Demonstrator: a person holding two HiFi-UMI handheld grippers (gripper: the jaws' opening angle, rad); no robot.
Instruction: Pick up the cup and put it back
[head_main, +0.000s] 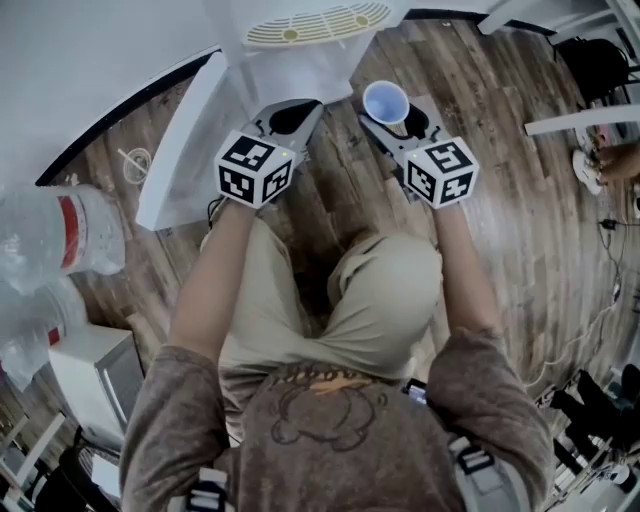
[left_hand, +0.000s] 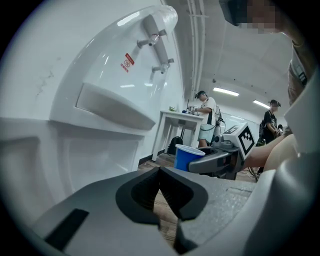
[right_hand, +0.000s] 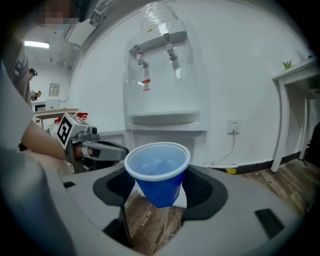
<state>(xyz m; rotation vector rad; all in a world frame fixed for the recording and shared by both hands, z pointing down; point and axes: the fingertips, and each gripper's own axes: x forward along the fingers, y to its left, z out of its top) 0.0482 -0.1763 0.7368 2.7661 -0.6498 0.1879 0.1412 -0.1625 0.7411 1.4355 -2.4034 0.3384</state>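
- Cup (right_hand: 157, 172), blue and upright, sits clamped between the right gripper (right_hand: 159, 197) jaws, held up over the wooden floor (right_hand: 150, 227), facing the water dispenser (right_hand: 160, 85).
- Left gripper (left_hand: 161, 175) alongside, jaws together, empty.

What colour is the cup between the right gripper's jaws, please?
The cup is blue with a white rim, clearest in the right gripper view.

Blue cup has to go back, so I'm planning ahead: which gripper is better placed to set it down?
Right. The right gripper holds the blue cup upright between its fingers; the left gripper is shut and empty.
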